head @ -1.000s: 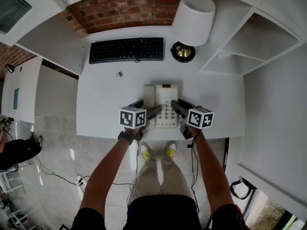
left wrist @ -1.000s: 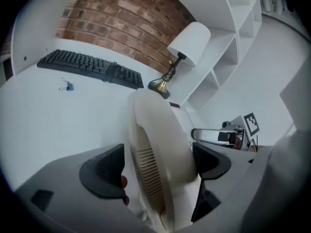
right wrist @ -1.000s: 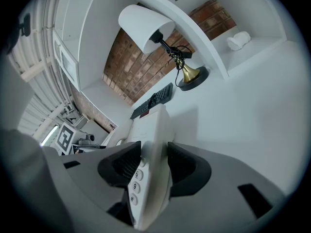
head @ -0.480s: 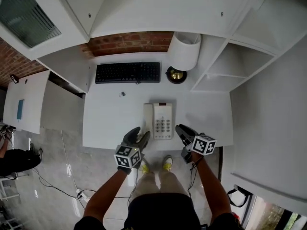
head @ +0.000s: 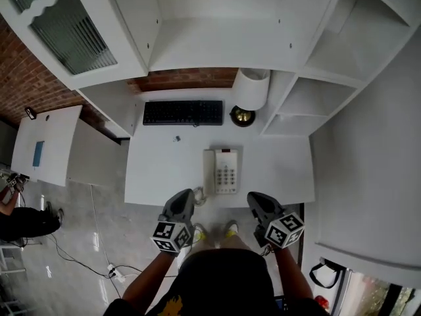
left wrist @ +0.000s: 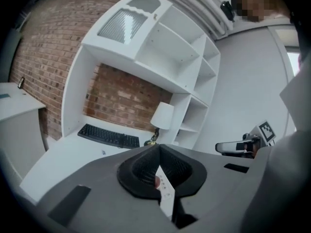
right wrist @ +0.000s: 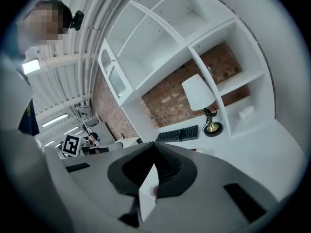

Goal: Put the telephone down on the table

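The white telephone (head: pixel 222 170) lies flat on the white table (head: pixel 158 170) near its front edge, handset on the left side of the base. Its coiled cord (head: pixel 199 197) hangs over the edge. My left gripper (head: pixel 184 197) is off the table's front edge, left of the telephone, jaws shut and holding nothing. My right gripper (head: pixel 253 199) is likewise off the edge on the right, shut and empty. In the left gripper view the jaws (left wrist: pixel 158 147) meet at the tip, with a sliver of the telephone (left wrist: pixel 166 194) showing behind them. The right gripper view shows its jaws (right wrist: pixel 154 144) closed the same way.
A black keyboard (head: pixel 183 112) lies at the back of the table. A white-shaded lamp (head: pixel 250 89) with a brass base (head: pixel 243 116) stands at the back right. A small clip-like object (head: pixel 176 138) sits left of centre. White shelving (head: pixel 289 107) rises on the right.
Both grippers pulled back from the telephone's sides, off the table's front edge, and their jaws closed. The telephone stays on the table. The head view has risen and backed away.
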The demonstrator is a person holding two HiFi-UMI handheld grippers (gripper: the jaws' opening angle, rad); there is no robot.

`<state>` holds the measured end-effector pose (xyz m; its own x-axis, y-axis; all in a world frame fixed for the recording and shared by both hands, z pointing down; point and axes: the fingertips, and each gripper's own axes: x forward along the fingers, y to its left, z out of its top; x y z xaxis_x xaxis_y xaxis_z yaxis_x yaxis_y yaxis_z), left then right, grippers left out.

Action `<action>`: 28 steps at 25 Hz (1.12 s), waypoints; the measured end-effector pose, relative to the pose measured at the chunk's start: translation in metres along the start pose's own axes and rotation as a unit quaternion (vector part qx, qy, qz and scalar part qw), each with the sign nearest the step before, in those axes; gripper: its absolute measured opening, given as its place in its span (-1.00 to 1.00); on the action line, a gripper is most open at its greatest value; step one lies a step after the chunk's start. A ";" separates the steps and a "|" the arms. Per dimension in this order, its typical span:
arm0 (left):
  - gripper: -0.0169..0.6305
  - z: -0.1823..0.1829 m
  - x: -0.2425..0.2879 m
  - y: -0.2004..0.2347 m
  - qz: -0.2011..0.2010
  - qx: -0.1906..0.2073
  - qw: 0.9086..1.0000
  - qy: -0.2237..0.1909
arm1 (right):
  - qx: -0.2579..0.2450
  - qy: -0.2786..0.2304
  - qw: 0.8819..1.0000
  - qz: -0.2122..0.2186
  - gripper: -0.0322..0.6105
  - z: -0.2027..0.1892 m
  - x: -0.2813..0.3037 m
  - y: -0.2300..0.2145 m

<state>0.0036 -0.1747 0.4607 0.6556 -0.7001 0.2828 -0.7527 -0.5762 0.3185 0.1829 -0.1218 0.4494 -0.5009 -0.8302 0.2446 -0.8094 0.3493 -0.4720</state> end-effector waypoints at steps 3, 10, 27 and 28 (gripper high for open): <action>-0.89 0.012 -0.014 -0.005 0.004 0.019 1.000 -0.003 | -0.025 -0.017 1.000 -0.007 -0.91 0.013 -0.013 0.016; -0.89 0.020 -0.032 0.003 0.069 0.058 0.995 0.040 | -0.037 -0.050 0.998 -0.007 -0.91 0.028 -0.028 0.037; -0.89 0.058 -0.051 0.001 0.030 0.091 0.995 -0.009 | -0.109 -0.040 0.990 -0.075 -0.91 0.037 -0.041 0.044; -0.89 0.059 -0.051 0.002 0.030 0.086 0.996 -0.007 | -0.107 -0.039 0.991 -0.073 -0.91 0.037 -0.041 0.045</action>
<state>-0.0351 -0.1650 0.3940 0.6093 -0.7402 0.2845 -0.7903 -0.5963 0.1411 0.1777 -0.0883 0.3868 -0.3550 -0.9067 0.2276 -0.9224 0.3001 -0.2432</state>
